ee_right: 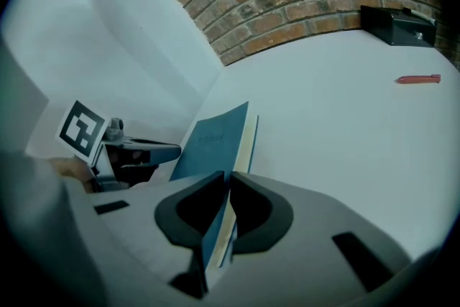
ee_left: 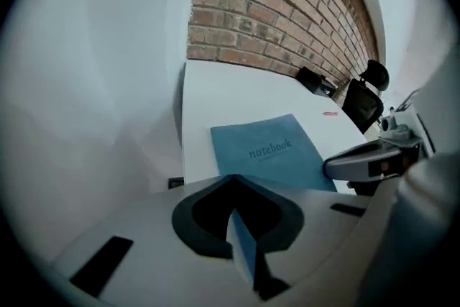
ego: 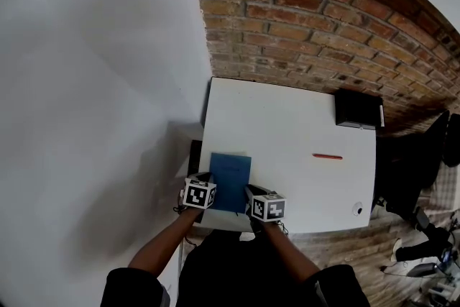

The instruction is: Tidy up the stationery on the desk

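Note:
A blue notebook point(ego: 230, 180) lies at the near left of the white desk point(ego: 287, 118), its cover reading "notebook" point(ee_left: 269, 151). My left gripper point(ego: 209, 185) is shut on the notebook's near left edge; the blue edge sits pinched between the jaws point(ee_left: 236, 216). My right gripper point(ego: 249, 195) is shut on the near right edge, where cover and pale pages point(ee_right: 215, 136) stand between its jaws point(ee_right: 223, 212). Each gripper shows in the other's view: the right gripper point(ee_left: 366, 162) and the left gripper point(ee_right: 129, 151). A red pen point(ego: 327, 156) lies alone at mid-right.
A black box point(ego: 358, 110) stands at the desk's far right corner against the brick wall point(ego: 309, 18). A small white round object point(ego: 357, 208) sits near the front right edge. A white wall point(ego: 93, 83) runs along the left; a black chair point(ego: 410, 169) stands to the right.

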Action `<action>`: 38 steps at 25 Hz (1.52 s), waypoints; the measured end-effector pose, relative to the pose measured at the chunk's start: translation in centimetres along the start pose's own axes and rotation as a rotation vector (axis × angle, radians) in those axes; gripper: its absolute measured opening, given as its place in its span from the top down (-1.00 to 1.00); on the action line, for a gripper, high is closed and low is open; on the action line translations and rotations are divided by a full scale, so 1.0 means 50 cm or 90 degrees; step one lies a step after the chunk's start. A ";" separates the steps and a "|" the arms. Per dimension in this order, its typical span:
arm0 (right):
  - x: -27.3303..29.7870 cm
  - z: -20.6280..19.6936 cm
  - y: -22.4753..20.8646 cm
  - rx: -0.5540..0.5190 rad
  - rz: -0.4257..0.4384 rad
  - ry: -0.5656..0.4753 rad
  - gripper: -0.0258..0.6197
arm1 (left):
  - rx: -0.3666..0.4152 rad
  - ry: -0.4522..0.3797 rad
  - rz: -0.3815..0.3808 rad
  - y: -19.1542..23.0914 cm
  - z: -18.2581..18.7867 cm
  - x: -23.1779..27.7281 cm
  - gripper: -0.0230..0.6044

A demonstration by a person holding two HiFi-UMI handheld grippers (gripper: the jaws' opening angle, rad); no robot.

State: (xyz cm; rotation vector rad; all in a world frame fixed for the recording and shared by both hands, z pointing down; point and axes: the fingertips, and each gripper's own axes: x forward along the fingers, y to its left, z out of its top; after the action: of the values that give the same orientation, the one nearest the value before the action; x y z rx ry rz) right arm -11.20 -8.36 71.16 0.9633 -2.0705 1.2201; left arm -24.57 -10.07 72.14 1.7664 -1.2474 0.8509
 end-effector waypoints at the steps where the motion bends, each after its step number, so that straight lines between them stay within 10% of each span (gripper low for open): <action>1: 0.002 -0.001 -0.001 0.001 0.000 0.000 0.80 | 0.003 0.001 0.001 0.001 0.001 0.003 0.89; 38: 0.018 -0.035 -0.023 -0.036 -0.009 0.023 0.80 | -0.028 -0.041 0.018 0.002 -0.048 -0.015 0.88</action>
State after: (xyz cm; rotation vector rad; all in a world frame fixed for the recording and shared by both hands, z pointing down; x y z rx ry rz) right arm -10.63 -7.46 73.18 0.9223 -2.0553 1.1564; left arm -25.07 -7.66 72.60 1.7579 -1.3258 0.7825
